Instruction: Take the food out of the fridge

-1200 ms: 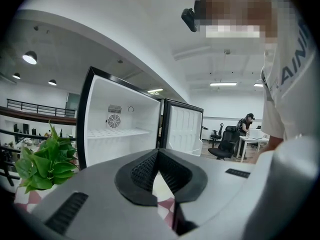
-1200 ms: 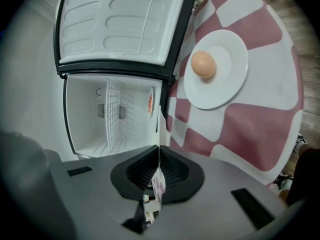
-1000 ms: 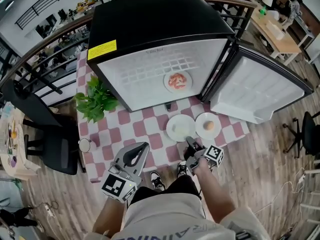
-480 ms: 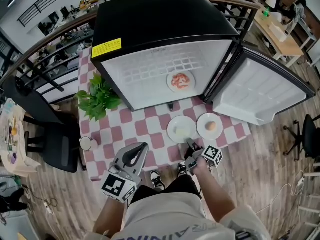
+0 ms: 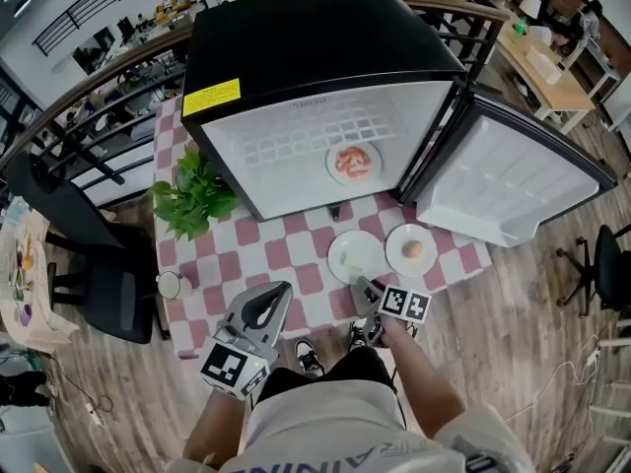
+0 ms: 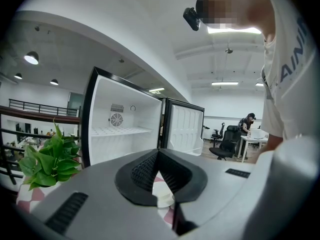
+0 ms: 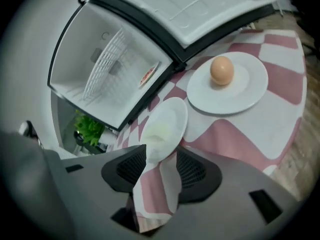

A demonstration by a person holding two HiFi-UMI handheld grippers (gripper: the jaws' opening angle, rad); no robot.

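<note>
The black fridge (image 5: pixel 325 37) stands open on the checked table (image 5: pixel 276 254). Inside it, a white plate of pink food (image 5: pixel 353 162) rests on the shelf. In front of the fridge lie a plate of pale food (image 5: pixel 357 255) and a plate with an egg (image 5: pixel 411 249). My right gripper (image 5: pixel 363 289) is at the pale plate's near rim. Its jaws have just been opening, and in the right gripper view (image 7: pixel 159 161) the rim (image 7: pixel 162 129) lies between the spread pads without being pressed. My left gripper (image 5: pixel 280 290) hovers shut and empty at the table's near edge.
The fridge door (image 5: pixel 513 180) swings out to the right. A leafy plant (image 5: pixel 192 195) stands on the table's left, with a small cup (image 5: pixel 170 285) near the left front corner. A black chair (image 5: pixel 99 284) stands left of the table. Behind it runs a railing.
My right gripper has rolled so its marker cube faces up, sunk slightly, and opened off the pale plate's rim. The plate lies on the table. The left gripper has kept still.
</note>
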